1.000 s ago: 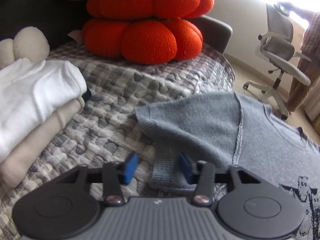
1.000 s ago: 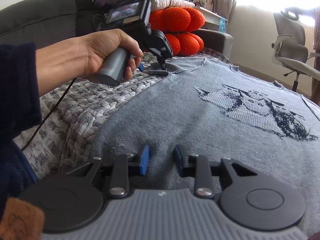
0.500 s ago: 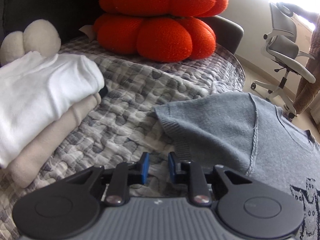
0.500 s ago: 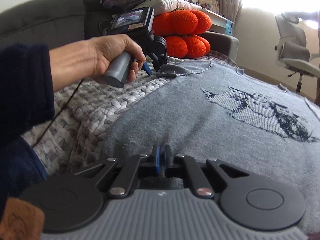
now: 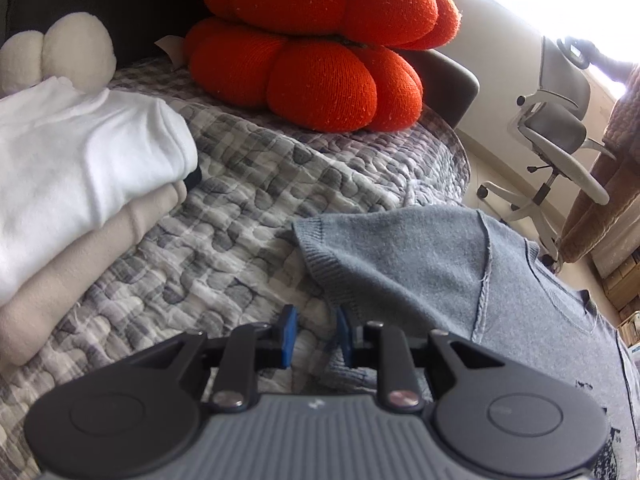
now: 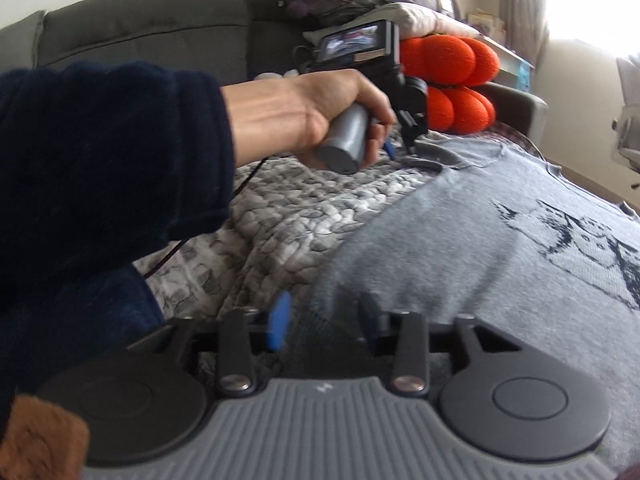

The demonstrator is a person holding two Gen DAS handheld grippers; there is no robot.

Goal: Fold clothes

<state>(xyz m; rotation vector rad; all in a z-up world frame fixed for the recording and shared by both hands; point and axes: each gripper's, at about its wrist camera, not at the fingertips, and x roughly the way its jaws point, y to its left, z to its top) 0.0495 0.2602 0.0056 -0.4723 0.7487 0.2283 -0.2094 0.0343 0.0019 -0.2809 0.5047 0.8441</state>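
A grey knitted sweater [image 6: 500, 264] with a dark printed picture lies spread flat on a grey quilted cover [image 5: 240, 216]. Its short sleeve [image 5: 400, 256] shows in the left wrist view. My left gripper [image 5: 314, 334] is open, low over the quilt, at the sleeve's near cuff edge; the right finger touches or nearly touches the cuff. It also shows in the right wrist view [image 6: 400, 152], held by a hand. My right gripper [image 6: 324, 320] is open at the sweater's lower left hem, with the hem edge between the fingers.
A stack of folded clothes, white [image 5: 80, 164] over beige [image 5: 80, 272], lies on the left. Orange round cushions [image 5: 320, 48] sit at the back on the dark sofa [image 6: 140, 36]. An office chair [image 5: 560, 148] stands on the floor to the right.
My right gripper shut half a second ago and has opened again at the hem. My left gripper narrowed, then opened a little, and moved left off the sleeve cuff.
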